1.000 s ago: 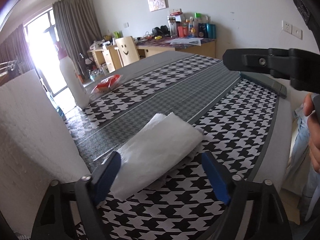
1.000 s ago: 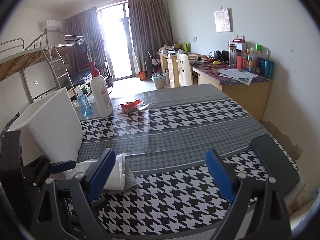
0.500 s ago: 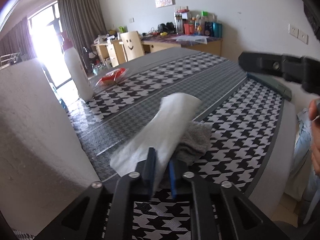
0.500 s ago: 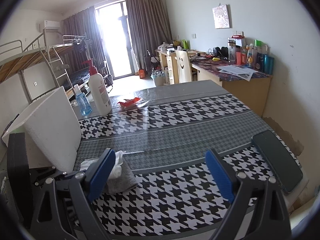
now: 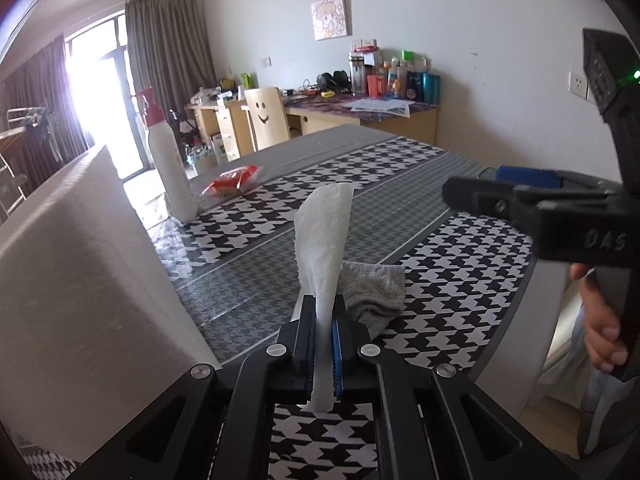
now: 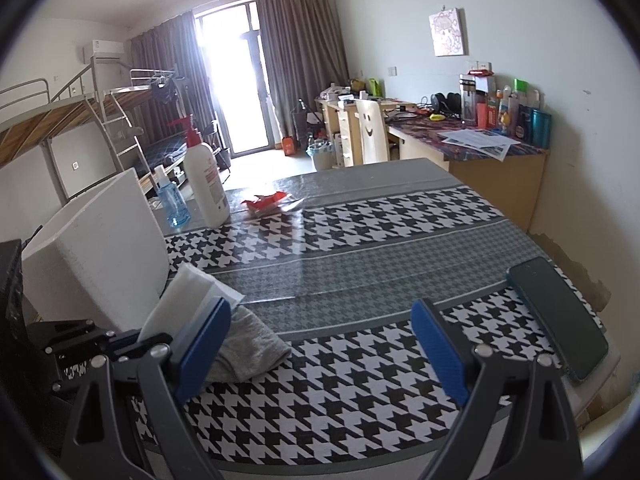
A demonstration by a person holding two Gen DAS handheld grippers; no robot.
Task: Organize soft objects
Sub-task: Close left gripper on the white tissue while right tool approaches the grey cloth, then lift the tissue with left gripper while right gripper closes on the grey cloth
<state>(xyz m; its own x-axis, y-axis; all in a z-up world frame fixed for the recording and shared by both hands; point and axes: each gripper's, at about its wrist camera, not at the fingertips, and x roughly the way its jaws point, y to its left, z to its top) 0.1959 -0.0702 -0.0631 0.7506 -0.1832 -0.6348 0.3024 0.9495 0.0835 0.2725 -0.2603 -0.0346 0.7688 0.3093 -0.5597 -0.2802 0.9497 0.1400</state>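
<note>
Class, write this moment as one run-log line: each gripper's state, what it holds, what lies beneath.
left gripper: shut on white cloth | right gripper: open, empty | grey sock: on table

Harsh daylight pours through the far glass door [image 6: 236, 80] between grey curtains [image 6: 304, 60]. White walls carry a small picture [image 6: 448, 32]. A cluttered desk [image 6: 472, 148] runs along the right wall with a smiley chair [image 6: 372, 132]; a bunk bed [image 6: 80, 108] stands left.
</note>
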